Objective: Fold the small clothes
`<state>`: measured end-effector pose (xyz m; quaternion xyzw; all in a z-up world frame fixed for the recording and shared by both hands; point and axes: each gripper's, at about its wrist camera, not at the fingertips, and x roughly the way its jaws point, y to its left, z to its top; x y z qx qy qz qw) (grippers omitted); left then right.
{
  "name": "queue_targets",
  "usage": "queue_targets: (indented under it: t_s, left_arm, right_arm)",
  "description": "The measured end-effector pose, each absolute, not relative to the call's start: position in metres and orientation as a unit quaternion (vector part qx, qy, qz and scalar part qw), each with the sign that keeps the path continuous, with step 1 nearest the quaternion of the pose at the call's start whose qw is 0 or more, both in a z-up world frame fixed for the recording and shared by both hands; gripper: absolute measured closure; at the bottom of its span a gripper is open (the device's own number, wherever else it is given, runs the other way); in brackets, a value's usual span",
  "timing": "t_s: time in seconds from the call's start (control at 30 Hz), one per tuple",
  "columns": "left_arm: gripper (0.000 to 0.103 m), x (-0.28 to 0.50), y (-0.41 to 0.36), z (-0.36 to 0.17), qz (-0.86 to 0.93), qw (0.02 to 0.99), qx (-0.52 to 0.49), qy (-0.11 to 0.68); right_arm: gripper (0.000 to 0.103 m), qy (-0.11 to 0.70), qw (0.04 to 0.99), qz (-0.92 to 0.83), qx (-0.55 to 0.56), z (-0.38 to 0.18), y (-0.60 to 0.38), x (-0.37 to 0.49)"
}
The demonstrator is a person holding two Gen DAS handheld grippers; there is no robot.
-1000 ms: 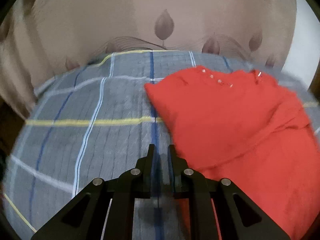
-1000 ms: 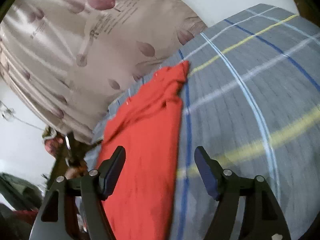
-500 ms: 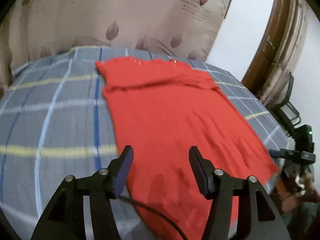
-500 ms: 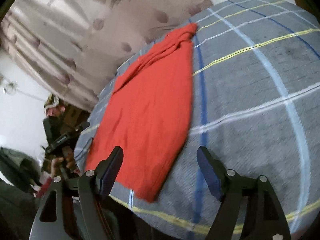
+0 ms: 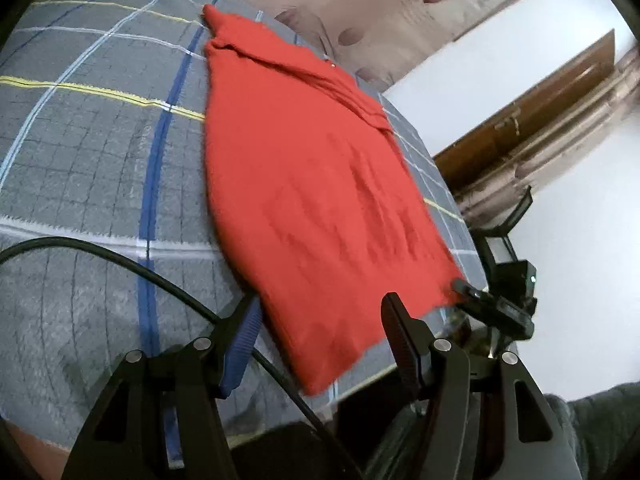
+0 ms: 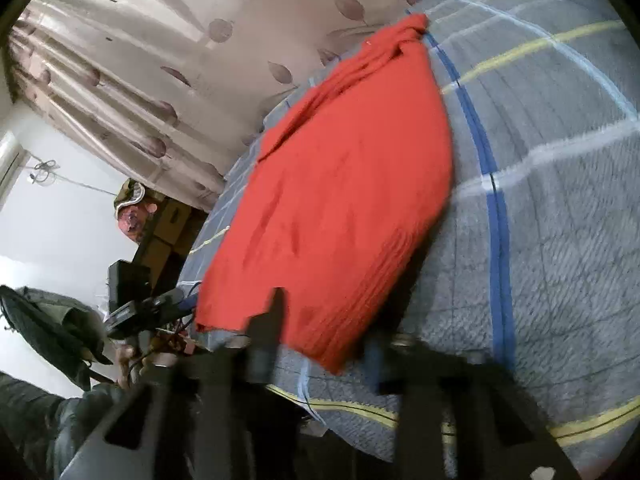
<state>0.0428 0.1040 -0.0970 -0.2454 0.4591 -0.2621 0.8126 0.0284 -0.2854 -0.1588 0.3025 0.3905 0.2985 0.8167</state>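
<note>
A red knit garment (image 5: 304, 184) lies spread flat on a grey plaid cover (image 5: 92, 168), its folded end at the far side and its hem toward me. My left gripper (image 5: 320, 320) is open just above the near hem, holding nothing. In the right wrist view the same garment (image 6: 340, 184) lies flat; my right gripper (image 6: 320, 320) is blurred but open, its fingers straddling the near hem corner, empty.
A black cable (image 5: 160, 276) runs across the cover near my left gripper. The near edge of the cover (image 6: 360, 404) drops off just below the hem. A patterned curtain (image 6: 160, 60) hangs behind. A stand with a device (image 5: 508, 292) is off the edge.
My left gripper opened and pulled back from the far end to the near hem. My right gripper stayed open and moved toward the near hem corner. The garment now lies flat.
</note>
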Motion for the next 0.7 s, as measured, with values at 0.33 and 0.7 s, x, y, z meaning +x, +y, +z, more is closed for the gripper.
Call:
queue_targets:
  t_s: [0.33,0.7]
  left_arm:
    - [0.04,0.012,0.145,-0.044,-0.152,0.878,-0.216,0.398]
    - [0.038,0.065,0.091,-0.088,-0.237,0.811,-0.197,0.497]
  right_arm:
    - [0.093,0.396,0.804,0.296,0.329,-0.165,-0.289,0.031]
    - [0.086,0.4,0.803,0.298,0.326,-0.162,-0.289,0.034]
